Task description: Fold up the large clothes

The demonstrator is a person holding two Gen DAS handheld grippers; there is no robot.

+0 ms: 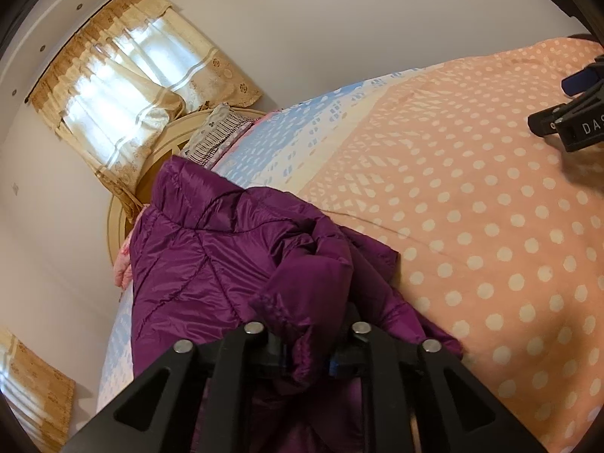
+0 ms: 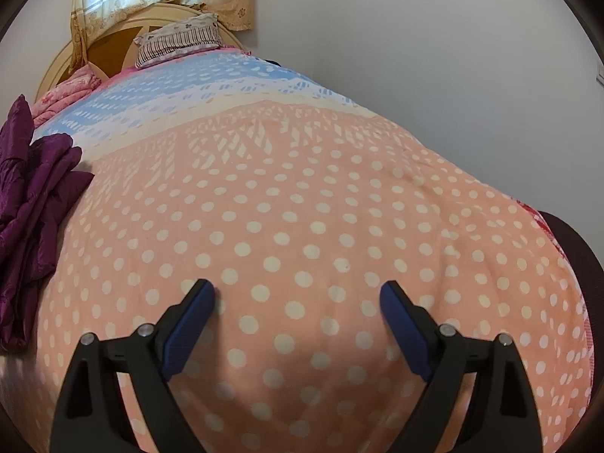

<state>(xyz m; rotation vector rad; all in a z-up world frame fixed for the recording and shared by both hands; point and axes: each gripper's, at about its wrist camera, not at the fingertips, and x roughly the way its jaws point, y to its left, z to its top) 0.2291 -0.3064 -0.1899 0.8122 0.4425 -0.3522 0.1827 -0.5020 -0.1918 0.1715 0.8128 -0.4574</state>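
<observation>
A purple quilted puffer jacket (image 1: 211, 256) lies bunched at the left side of the bed. My left gripper (image 1: 306, 355) is shut on a fold of the jacket and holds it up close to the camera; the pads are mostly hidden by fabric. The jacket also shows at the left edge of the right wrist view (image 2: 30, 204). My right gripper (image 2: 297, 298) is open and empty, low over the polka-dot bedspread (image 2: 302, 207), well right of the jacket. It also shows at the right edge of the left wrist view (image 1: 566, 113).
The bed is covered by a peach polka-dot and blue patterned bedspread (image 1: 472, 207). A striped pillow (image 2: 177, 41) and a pink quilt (image 2: 68, 94) lie by the cream headboard (image 2: 113, 37). Curtains (image 1: 124, 75) hang behind. A white wall runs along the bed's far side.
</observation>
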